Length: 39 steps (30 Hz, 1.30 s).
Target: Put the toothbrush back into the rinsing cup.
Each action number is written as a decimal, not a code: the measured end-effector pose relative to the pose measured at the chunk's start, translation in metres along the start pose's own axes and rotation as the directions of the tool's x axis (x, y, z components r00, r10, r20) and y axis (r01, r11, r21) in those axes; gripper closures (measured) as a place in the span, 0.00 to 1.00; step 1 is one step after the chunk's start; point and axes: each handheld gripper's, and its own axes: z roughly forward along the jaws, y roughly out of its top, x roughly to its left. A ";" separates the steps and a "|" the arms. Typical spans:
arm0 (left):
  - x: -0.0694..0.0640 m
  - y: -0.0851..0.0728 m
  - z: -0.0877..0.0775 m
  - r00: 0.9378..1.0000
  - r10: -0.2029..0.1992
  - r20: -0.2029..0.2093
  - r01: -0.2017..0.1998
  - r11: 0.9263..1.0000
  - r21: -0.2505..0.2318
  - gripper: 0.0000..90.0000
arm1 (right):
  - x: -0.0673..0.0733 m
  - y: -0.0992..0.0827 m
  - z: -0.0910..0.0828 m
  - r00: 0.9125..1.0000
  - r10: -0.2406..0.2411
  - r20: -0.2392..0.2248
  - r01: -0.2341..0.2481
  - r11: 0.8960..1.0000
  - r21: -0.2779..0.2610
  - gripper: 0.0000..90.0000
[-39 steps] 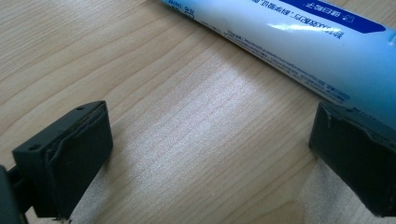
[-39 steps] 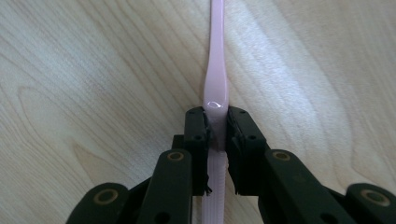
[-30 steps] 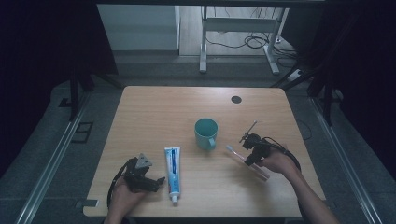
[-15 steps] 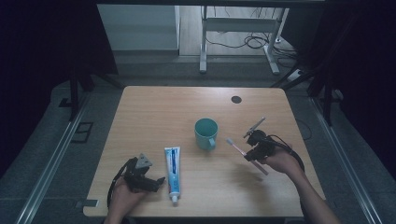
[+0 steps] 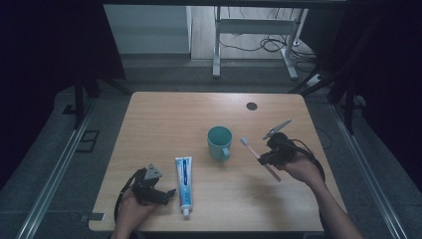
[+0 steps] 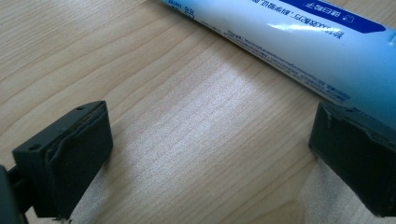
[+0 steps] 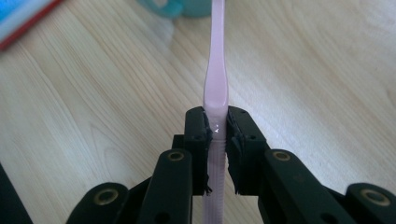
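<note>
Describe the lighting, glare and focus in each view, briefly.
High view: dim, the room dark around the table; the toothbrush and right gripper look soft and small. Left gripper view: a bright sheen on the wood between the open jaws and glare on the toothpaste tube. Right gripper view: evenly lit, sharp at the jaws shut on the toothbrush, while the teal cup blurs.

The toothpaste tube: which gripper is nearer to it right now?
Left. The left gripper sits right beside the toothpaste tube, jaws open. The right gripper is beyond the teal cup, clamping the pink toothbrush.
</note>
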 end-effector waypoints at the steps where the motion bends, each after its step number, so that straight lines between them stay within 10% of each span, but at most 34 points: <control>1: 0.000 0.000 0.000 1.000 0.000 0.000 0.000 1.000 0.000 0.00 | 0.000 0.001 -0.002 1.000 -0.002 -0.002 0.002 1.000 -0.012 0.87; 15: 0.000 0.000 0.000 1.000 0.003 -0.001 -0.003 1.000 0.000 0.00 | 0.007 0.019 -0.018 0.999 -0.025 0.025 0.028 0.989 -0.143 0.87; 39: 0.000 0.000 0.000 1.000 0.003 0.000 -0.003 1.000 0.000 0.00 | 0.021 0.056 -0.020 0.997 -0.033 0.074 0.058 0.932 -0.358 0.87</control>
